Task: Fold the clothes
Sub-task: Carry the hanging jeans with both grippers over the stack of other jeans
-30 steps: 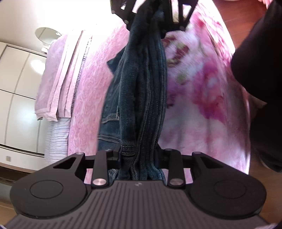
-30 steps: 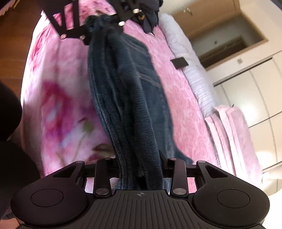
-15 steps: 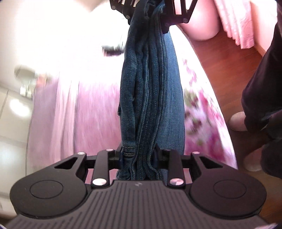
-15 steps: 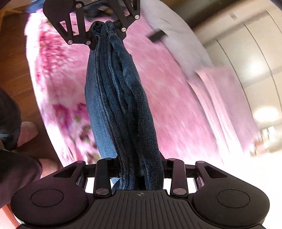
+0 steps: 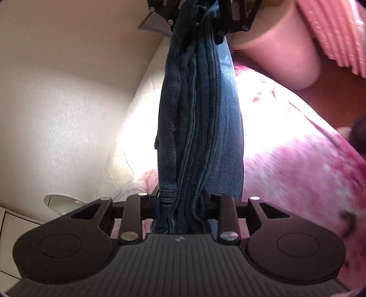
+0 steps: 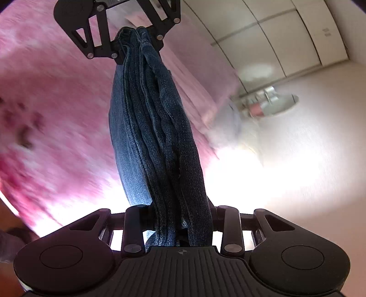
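A pair of dark blue jeans (image 5: 196,118) is bunched into a taut band stretched between my two grippers, held in the air above the pink bed. My left gripper (image 5: 180,205) is shut on one end of the jeans. My right gripper (image 6: 180,219) is shut on the other end of the jeans (image 6: 157,141). Each gripper shows at the top of the other's view: the right gripper (image 5: 201,20) in the left wrist view, the left gripper (image 6: 135,48) in the right wrist view. Both face each other along the cloth.
A pink flowered bedspread (image 5: 297,160) lies below, blurred by motion. A cream wall (image 5: 57,102), white wardrobe doors (image 6: 286,36) and a round mirror (image 6: 281,102) are around. Pink curtains (image 5: 338,34) hang by the wooden floor (image 5: 336,96).
Both grippers have swung upward with the jeans stretched between them. The views now take in more wall and less bed. Both grips stay shut on the jeans.
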`<state>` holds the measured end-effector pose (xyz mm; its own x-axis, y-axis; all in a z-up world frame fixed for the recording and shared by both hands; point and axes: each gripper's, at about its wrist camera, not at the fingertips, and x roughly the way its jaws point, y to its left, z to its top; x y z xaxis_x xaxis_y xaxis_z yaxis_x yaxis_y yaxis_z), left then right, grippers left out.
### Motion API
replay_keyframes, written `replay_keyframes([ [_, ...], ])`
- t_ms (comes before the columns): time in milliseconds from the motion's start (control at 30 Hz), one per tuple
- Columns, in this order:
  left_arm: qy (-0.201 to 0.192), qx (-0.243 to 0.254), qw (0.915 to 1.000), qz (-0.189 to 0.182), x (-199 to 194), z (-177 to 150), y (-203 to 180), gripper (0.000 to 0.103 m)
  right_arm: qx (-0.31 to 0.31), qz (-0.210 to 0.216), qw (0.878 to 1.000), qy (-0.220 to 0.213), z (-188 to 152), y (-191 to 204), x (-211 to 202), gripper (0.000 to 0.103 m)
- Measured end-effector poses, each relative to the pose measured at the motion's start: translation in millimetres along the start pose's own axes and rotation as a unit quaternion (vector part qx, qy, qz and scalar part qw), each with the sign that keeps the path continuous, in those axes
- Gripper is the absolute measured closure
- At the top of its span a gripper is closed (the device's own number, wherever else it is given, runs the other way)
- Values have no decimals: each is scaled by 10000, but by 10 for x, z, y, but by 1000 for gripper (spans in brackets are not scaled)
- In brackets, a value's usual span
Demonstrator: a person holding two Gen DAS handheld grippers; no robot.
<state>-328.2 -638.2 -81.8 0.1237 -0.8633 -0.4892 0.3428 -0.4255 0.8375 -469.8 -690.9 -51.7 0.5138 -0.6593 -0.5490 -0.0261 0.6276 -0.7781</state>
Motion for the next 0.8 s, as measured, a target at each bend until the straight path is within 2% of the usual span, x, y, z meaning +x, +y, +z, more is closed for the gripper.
replay_keyframes([
  [167,126,13,9999,-100,1365,524,443,76,-9,53,10000,-5,-830,-924,1014,70],
  [267,240,65,9997,-6,2045,673,695,75,-81,23,9999,-63,-1179,-1391,1564,70],
  [367,269,120,9990,348,2580,715,835,75,-115,-153,9997,-154,-1451,-1759,2034,70],
  [433,255,166,9977,604,2901,674,725,75,-32,-456,9986,-247,-1579,-1855,2277,69],
  [500,274,266,9973,623,3249,563,418,75,106,-636,9976,-269,-1719,-1751,2519,69],
  [533,305,330,9975,540,3416,488,220,73,122,-560,9981,-237,-1802,-1568,2675,69],
  [600,451,379,9982,132,3714,307,-257,70,148,-391,9990,-169,-1969,-1189,2993,69],
  [667,607,328,9968,-400,3937,176,-692,69,229,109,9997,-22,-2117,-796,3295,69],
  [733,587,393,9968,-384,3976,130,-958,70,416,475,9978,216,-2212,-506,3484,69],
  [800,505,231,9982,-214,3927,96,-1001,70,546,416,9974,227,-2288,-376,3438,68],
])
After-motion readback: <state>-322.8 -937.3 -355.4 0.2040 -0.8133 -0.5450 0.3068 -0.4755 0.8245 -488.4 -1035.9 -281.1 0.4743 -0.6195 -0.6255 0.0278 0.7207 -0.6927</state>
